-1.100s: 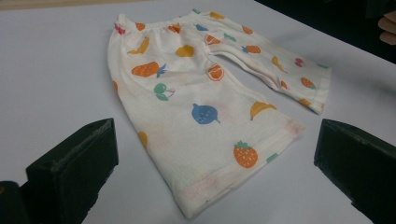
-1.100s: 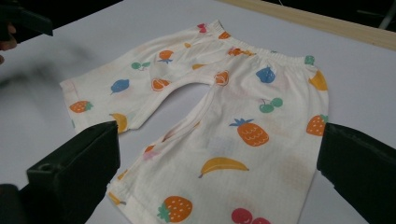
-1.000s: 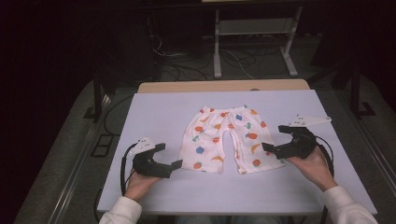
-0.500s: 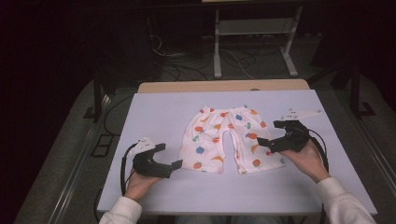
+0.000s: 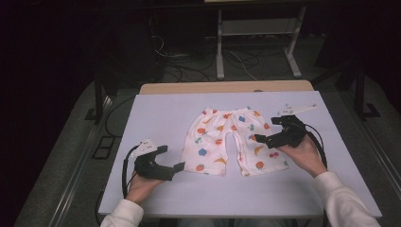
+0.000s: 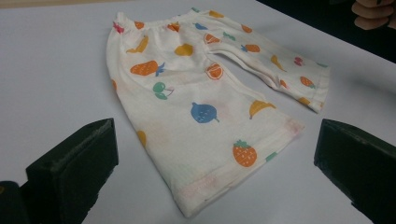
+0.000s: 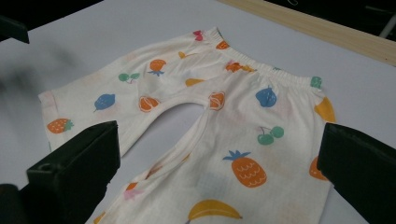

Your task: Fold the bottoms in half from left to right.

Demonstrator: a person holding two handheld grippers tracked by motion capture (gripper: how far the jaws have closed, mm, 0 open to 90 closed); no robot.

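**Shorts flat, tongs closing in**

The shorts lie spread flat in the middle of the table, waistband away from the person, both legs pointing toward them. Nothing is folded or lifted yet, so the work looks barely begun: the grasp and whatever folding follows are all left to do.

The left tongs rest on the table just beside the hem of the leg on that side, jaws apart and empty. The right tongs hover over the other leg, jaws also wide apart, with cloth showing between them in the right gripper view but not gripped.

Compared with a second ago, the right tongs have moved inward and forward, from beside the outer edge of the shorts to above the leg. The left tongs and the shorts have stayed put.
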